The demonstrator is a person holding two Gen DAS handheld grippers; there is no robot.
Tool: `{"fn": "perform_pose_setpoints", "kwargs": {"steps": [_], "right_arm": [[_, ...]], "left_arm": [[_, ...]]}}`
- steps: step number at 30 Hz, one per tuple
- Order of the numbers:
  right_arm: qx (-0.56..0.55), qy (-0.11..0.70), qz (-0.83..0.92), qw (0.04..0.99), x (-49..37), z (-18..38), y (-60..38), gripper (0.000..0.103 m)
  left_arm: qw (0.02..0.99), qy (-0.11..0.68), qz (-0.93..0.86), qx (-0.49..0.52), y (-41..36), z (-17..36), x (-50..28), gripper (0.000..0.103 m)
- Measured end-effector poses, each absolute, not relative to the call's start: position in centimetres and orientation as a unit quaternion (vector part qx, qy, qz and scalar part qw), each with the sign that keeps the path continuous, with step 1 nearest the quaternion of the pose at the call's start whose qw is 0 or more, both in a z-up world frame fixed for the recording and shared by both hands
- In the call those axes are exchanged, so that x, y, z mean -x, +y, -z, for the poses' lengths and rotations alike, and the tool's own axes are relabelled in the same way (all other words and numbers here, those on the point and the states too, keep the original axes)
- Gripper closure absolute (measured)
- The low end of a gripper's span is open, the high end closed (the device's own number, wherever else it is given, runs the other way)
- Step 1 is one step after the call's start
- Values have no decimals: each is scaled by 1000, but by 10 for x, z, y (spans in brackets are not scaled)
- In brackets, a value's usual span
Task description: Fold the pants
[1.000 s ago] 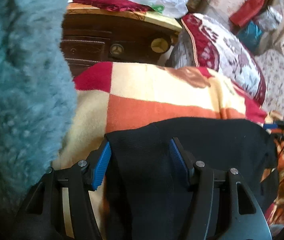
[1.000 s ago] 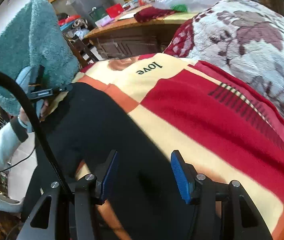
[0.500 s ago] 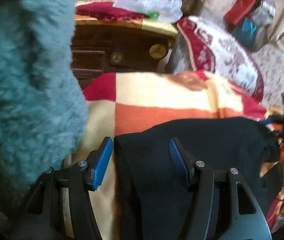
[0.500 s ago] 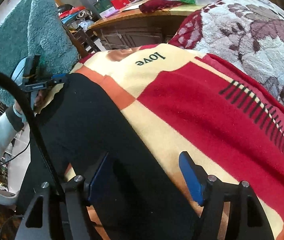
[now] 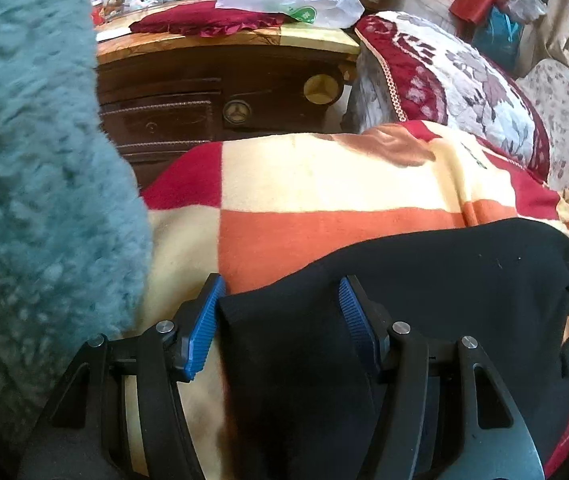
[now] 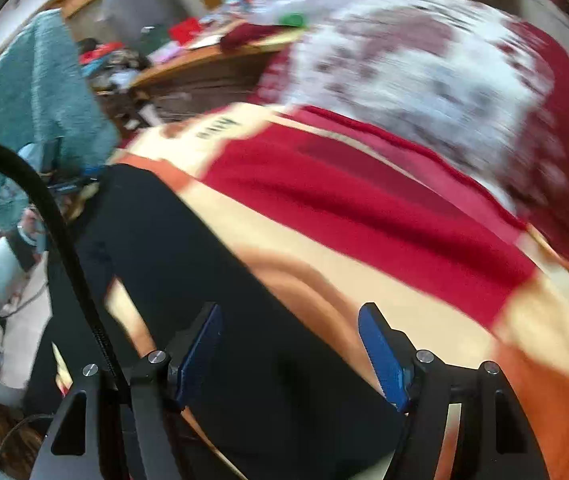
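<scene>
Motion-blurred floral cushion behind blanket

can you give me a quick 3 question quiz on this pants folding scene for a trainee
1. True or false: the black pants lie on a checked blanket of red, cream and orange.
2. Multiple choice: the left gripper is
A. shut on a sock
B. open, with the edge of the pants between its blue pads
C. out of view
3. Fill in: the fluffy fabric at the left of the left wrist view is ____ in colour.

Key: 1 true; 2 B; 3 teal. The right gripper is open too, above the pants.
</scene>
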State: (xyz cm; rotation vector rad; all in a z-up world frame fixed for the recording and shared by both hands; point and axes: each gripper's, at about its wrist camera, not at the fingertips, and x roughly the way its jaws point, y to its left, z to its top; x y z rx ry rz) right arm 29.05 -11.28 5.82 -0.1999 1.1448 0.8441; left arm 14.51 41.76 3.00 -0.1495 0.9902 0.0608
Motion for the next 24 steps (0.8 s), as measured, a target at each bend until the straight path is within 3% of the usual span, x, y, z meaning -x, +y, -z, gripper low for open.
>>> {"fn": "perform_pose_setpoints", "kwargs": {"steps": [14,15,17,19,20,22,24], "right_arm": [[64,569,-406,712,-286,-29,-150,35],[59,572,-408,710,-286,-27,-150,37],[70,579,-394,710,-285,-22,-146,68],[103,577,-387,712,-280,-20,-138,75],[120,570,-389,714,-275,-23,-133,85],[176,551,-383,721,-265,-30,-121,92],[221,534,-375,725,-257,-37,-111,94]], "left_arm": [[871,488,12,52,413,-27,-144,38],[872,486,11,50,412,-26,-143,37],[872,487,7,48,410,-25,-144,35],[874,485,2,39,405,-24,-145,36],[875,483,2,30,402,-24,-145,39],[879,477,13,25,397,-27,-144,73],[881,474,2,13,393,-30,-144,86]]}}
